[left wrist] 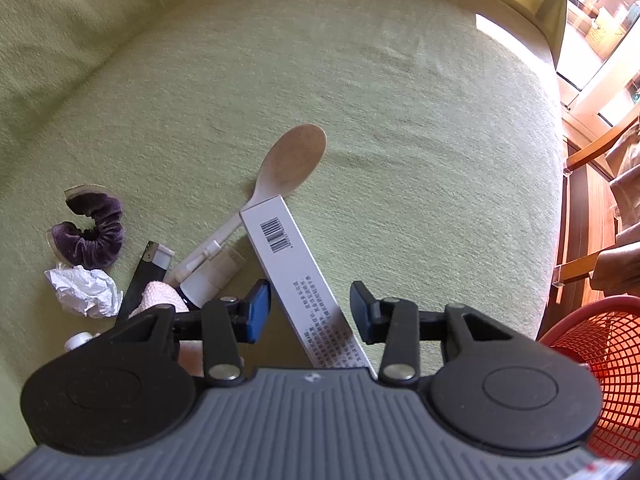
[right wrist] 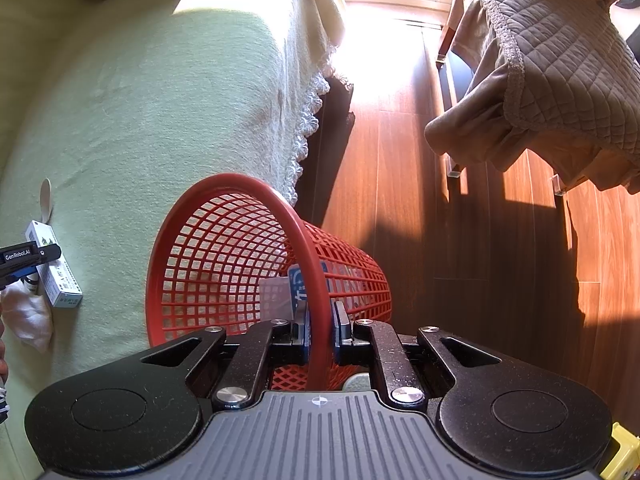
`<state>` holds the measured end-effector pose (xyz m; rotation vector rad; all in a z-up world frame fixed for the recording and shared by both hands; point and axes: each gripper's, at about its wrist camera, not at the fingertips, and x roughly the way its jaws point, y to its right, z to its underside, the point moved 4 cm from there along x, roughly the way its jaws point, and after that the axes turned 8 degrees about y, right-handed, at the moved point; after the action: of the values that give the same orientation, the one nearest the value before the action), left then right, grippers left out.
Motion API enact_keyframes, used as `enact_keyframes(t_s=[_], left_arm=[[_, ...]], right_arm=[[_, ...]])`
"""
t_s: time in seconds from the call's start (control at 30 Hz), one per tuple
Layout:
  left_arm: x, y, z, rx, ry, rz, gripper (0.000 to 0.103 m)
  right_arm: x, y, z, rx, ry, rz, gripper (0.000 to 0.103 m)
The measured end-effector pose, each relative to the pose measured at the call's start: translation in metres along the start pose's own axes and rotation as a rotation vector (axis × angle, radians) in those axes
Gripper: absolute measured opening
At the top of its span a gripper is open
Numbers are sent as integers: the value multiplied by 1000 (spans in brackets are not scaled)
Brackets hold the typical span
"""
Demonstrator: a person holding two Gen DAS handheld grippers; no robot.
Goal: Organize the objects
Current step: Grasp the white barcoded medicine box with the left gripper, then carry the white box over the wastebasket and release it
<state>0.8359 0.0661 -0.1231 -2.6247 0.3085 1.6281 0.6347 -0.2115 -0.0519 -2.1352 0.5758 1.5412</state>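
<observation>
Red mesh basket (right wrist: 224,248) with blue-and-white packet (right wrist: 298,286) inside

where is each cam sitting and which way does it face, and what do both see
Left wrist: sits on the left gripper, looking steeply down at the green sofa cover; its open fingers straddle a white box beside a wooden spoon.
Right wrist: sits on the right gripper, looking straight down; its fingers are shut on the red basket rim, with wooden floor to the right.
Shared: box, spoon, basket, sofa cover; the right view also catches the left gripper.
</observation>
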Motion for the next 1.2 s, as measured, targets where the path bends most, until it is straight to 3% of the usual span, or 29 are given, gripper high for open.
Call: enact_keyframes(t_s=[0.1, 0.37, 0.7, 1.07, 1.2], left_arm=[[-1, -1, 2, 17, 7, 12, 21], [-30, 4, 21, 61, 45, 41, 21], [-86, 1, 56, -9, 20, 81, 21], [-126, 62, 69, -28, 9, 258, 21], [-131, 94, 73, -24, -22, 364, 21]], right_arm=[[0, 0, 0, -3, 0, -1, 7], [0, 0, 1, -3, 2, -8, 7], [-2, 0, 6, -12, 9, -15, 7], [-3, -2, 6, -20, 13, -23, 7], [-3, -2, 5, -25, 15, -24, 7]])
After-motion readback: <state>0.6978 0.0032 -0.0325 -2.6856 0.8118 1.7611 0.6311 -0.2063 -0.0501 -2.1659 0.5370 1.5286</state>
